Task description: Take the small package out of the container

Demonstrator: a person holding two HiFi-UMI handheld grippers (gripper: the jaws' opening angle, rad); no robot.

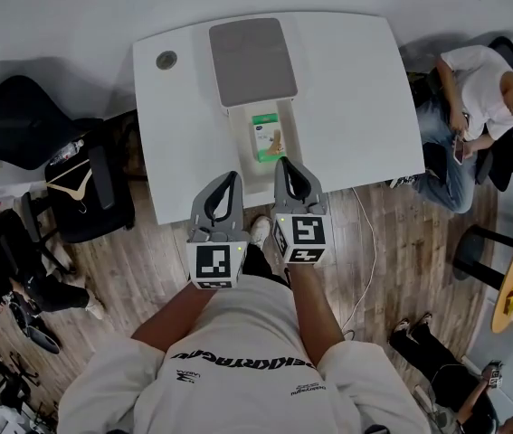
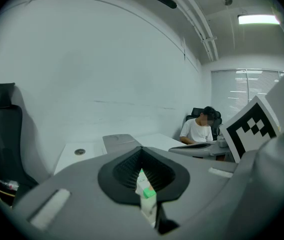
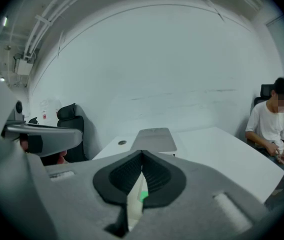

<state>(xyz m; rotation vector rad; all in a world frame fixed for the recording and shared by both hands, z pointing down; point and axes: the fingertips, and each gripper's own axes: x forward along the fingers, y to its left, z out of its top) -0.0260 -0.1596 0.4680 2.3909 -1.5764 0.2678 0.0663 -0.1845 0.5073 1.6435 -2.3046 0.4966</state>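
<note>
White-and-green small package [image 1: 268, 138] is still lying flat inside the container [image 1: 243, 168], so the actual job hasn't started yet imo. Nothing has been lifted and nothing is gripped. What's left is pretty much everything: open a pair of jaws, get them around the package, pick it up and bring it out over the container's wall.

The container is a shallow white tray. A grey lid [image 1: 251, 60] sits over its far end and the near part is open. The package rests in that open part, toward the container's right wall.

The left gripper [image 1: 230, 179] hangs over the container's near left corner. Its jaws are pressed together with nothing between them. The right gripper [image 1: 285, 163] is at the container's near right side, with its tip just beside the package's near end; can't tell if it touches. Its jaws are squeezed together too, empty.

The package looks like a small flat carton or sachet: white with a green band and some tan printing I can't read. Both gripper views only catch a sliver of it through the slit under the closed tips.
</note>
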